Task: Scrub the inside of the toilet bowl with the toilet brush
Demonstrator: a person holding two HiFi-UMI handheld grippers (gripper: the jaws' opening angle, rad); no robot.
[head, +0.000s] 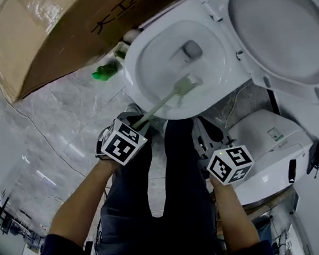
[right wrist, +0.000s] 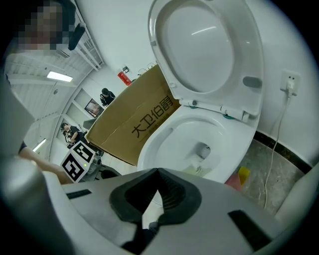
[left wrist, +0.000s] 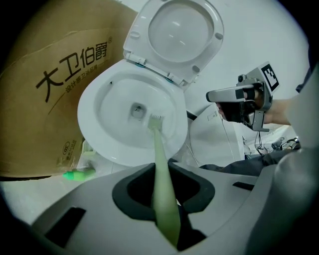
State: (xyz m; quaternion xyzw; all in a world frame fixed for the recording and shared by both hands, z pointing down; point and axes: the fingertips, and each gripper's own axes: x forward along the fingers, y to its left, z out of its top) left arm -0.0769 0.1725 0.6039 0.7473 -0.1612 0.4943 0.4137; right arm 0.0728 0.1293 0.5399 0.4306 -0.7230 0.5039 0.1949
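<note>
Grey marbled floor tiles [head: 60,107] underfoot, and we're looking steeply down on a white toilet bowl [head: 144,91] with its lid [head: 277,30] tipped all the way up. A big cardboard box [head: 51,28] printed with dark characters leans in just beside the bowl, and a small green object [head: 105,72] lies on the floor between the two.

Over to the left hand-held gripper [left wrist: 164,187]: its jaws are clamped on the pale green handle of the toilet brush [left wrist: 158,149], and the handle runs straight out over the near rim and down into the bowl. The brush head [head: 188,83] sits inside on the white slope, just beside the drain opening [head: 192,50] (whether the bristles press on the porcelain, the views don't quite settle).

The right hand-held gripper [right wrist: 155,194] hangs off to the side of the bowl, near a white housing [head: 271,151] that stands next to the toilet. Its dark pads are drawn together with only a thin sliver showing between them, and nothing is in its grip. From its own view the bowl and raised lid fill the frame ahead, a cable [right wrist: 279,129] trails down the wall at the right, and a small yellow thing [right wrist: 243,175] lies on the floor by the toilet's base.

The person's dark trouser legs [head: 179,196] stand right up against the front of the bowl.
</note>
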